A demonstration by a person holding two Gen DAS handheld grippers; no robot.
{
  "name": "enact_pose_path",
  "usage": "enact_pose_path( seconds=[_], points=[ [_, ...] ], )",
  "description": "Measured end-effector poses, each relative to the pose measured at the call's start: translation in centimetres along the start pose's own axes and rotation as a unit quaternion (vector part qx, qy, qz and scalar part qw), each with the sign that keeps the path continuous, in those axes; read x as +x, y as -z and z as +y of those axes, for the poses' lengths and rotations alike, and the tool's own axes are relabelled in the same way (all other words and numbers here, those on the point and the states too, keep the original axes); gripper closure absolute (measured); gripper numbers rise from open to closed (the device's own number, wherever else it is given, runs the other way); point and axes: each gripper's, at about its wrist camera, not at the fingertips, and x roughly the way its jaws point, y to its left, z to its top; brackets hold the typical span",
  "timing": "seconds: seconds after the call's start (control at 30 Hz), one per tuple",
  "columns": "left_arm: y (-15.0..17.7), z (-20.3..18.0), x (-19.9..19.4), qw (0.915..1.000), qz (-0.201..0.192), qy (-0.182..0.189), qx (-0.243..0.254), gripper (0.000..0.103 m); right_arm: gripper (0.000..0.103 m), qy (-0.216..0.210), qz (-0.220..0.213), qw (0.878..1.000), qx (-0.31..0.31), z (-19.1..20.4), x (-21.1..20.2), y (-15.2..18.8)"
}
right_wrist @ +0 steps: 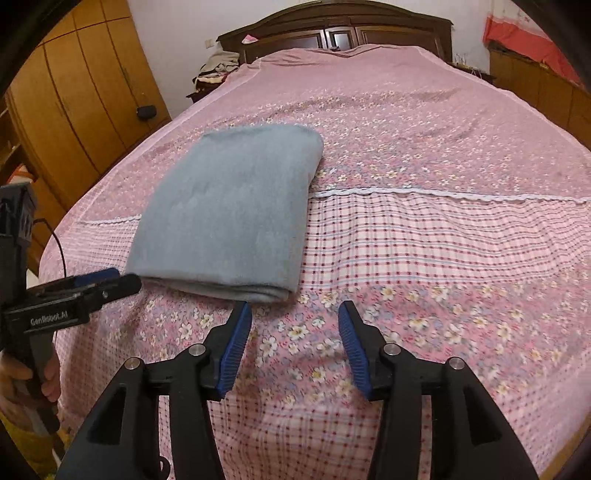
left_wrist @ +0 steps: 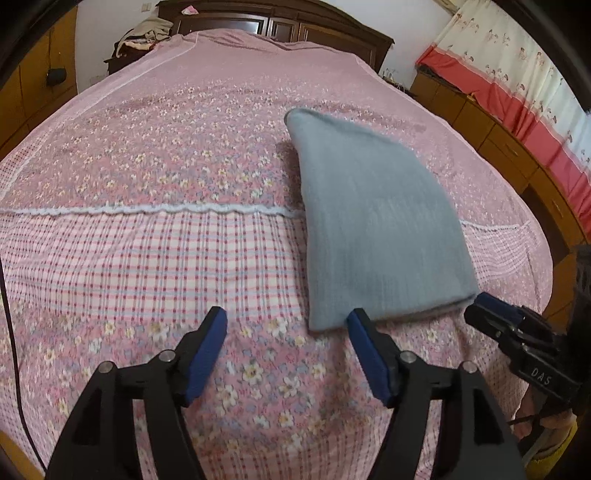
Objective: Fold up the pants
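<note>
The grey-blue pants (left_wrist: 376, 218) lie folded into a flat stack on the pink bedspread (left_wrist: 166, 258); they also show in the right wrist view (right_wrist: 229, 210). My left gripper (left_wrist: 288, 317) is open and empty, just short of the stack's near edge, towards its left corner. My right gripper (right_wrist: 293, 310) is open and empty, just off the stack's near right corner. Each gripper shows at the edge of the other's view, the right one (left_wrist: 495, 310) and the left one (right_wrist: 107, 282), close to the stack's near corners.
The bed is wide, with a dark wooden headboard (right_wrist: 332, 33) at the far end. Wooden wardrobes (right_wrist: 81, 81) stand at the left, low cabinets (left_wrist: 498, 136) and a red-and-white curtain (left_wrist: 517, 74) at the right. Clothes (left_wrist: 147, 37) are piled by the headboard.
</note>
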Motion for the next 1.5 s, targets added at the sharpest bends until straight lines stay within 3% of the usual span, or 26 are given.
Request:
enact_pose_path(
  seconds=[0.2,0.53,0.7,1.07,1.5],
  points=[
    [2.3,-1.5,-1.3,0.9999,0.003,-0.012,0.0,0.018,0.037,0.014,-0.023,1.0,-0.002,-0.2,-1.4,0.9],
    [5.9,-4.4,-0.6,0.9966,-0.006,-0.08,0.016,0.006,0.03,0.075,-0.029,0.997,-0.001,0.0,-0.8,3.3],
    [6.8,-5.1,-0.2,0.9958,-0.008,-0.091,-0.003,0.001,0.024,0.087,-0.032,0.996,0.005,0.3,0.4,3.9],
    [7.8,-8.6,0.4,0.9937,-0.018,-0.111,-0.002,0.0,0.022,0.087,-0.047,0.995,0.0,0.4,0.7,4.3],
    [8.0,-8.2,1.2,0.9935,-0.02,-0.112,-0.004,0.0,0.021,0.086,-0.05,0.995,-0.001,0.5,0.3,4.7]
  ],
)
